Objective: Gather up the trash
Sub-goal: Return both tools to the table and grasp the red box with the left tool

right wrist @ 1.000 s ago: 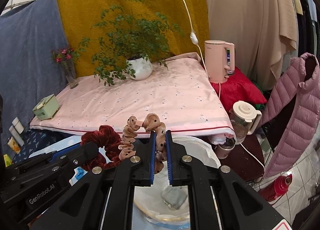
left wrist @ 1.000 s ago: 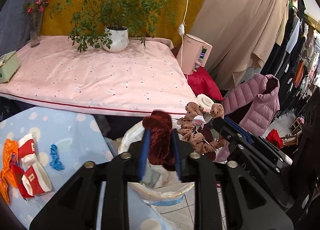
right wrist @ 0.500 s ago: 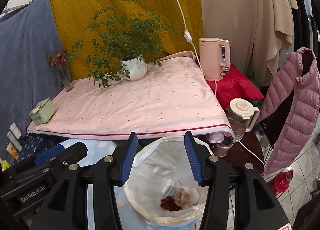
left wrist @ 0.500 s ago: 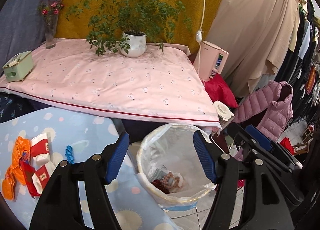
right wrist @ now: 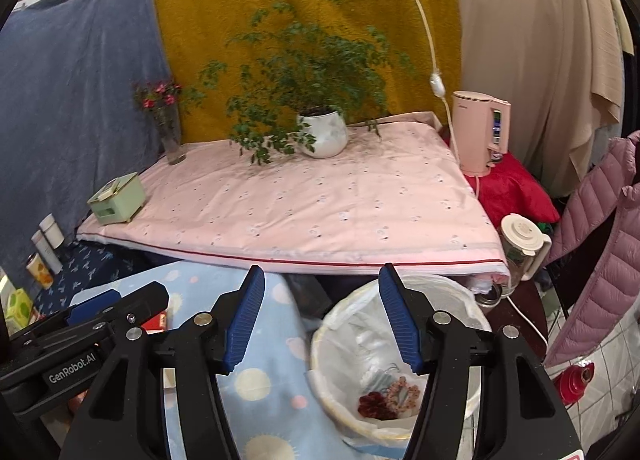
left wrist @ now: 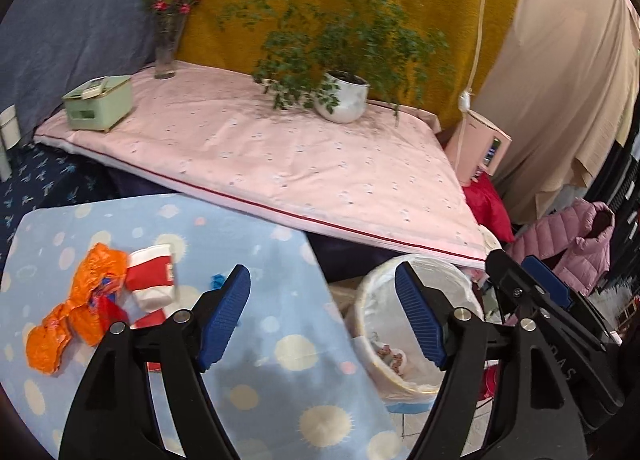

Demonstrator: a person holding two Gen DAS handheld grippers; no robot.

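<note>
A white-lined trash bin (right wrist: 460, 300) stands on the floor beside the blue dotted table (left wrist: 280, 340). A dark red scrunchie (right wrist: 374, 404) and a beige scrunchie (right wrist: 402, 390) lie in it; the beige scrunchie also shows in the left wrist view (left wrist: 390, 354). My left gripper (left wrist: 322, 320) is open and empty over the table's right edge. My right gripper (right wrist: 322, 322) is open and empty above the bin's left rim. An orange wrapper (left wrist: 76, 308), red-and-white cartons (left wrist: 152, 276) and a small blue scrap (left wrist: 218, 280) lie on the table at left.
A pink-covered table (right wrist: 320, 204) behind holds a potted plant (right wrist: 322, 132), a green box (right wrist: 116, 198) and a flower vase (right wrist: 170, 132). A pink kettle (right wrist: 480, 136), a glass jug (right wrist: 520, 248) and a pink jacket (right wrist: 600, 240) are at right.
Both grippers opened and dropped the red and beige scrunchies into the bin. Both have since swung left, toward the blue table.
</note>
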